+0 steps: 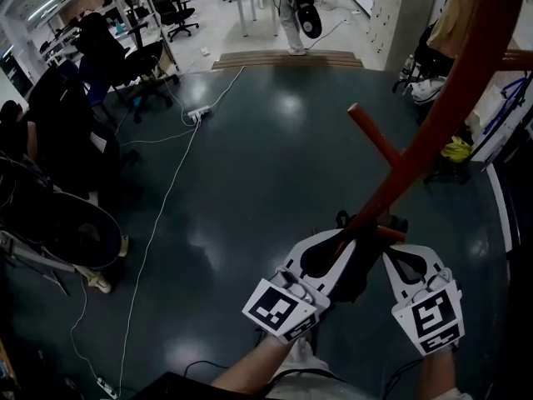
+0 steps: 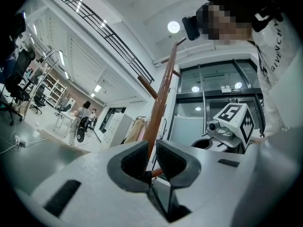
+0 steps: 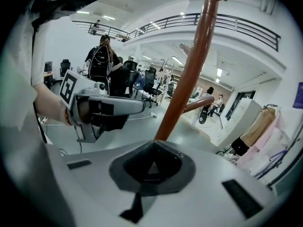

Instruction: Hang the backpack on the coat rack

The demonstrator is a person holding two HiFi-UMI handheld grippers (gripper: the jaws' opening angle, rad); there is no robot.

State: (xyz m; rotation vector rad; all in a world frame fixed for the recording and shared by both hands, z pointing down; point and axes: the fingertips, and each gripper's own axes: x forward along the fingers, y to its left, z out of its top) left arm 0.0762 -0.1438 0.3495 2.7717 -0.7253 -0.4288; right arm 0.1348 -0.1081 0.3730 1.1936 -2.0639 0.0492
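**A:** So, what is on the left?

**B:** Dark office chairs stand at the far left on a glossy dark floor. A white cable runs across the floor from near to far and ends at a power strip. A person stands far off.

**A:** And the left tongs?

**B:** The left tongs are near, just left of centre. Their jaws are narrow, with only a thin slit between the pads. Something dark is caught low in that slit, apparently a bit of the backpack.

**A:** Where is the backpack?

**B:** The backpack shows as a black mass between the two tongs. It touches the left tongs and lies against the pole of the coat rack. That pole is red-brown and slants from near centre up to the far right. A long peg sticks out to its left, beyond the backpack. A short peg shows just beside the backpack's right edge. I cannot tell whether the bag hangs on it.

**A:** And on the right?

**B:** The right tongs sit just right of the pole. Their pads are pressed together with nothing between them.
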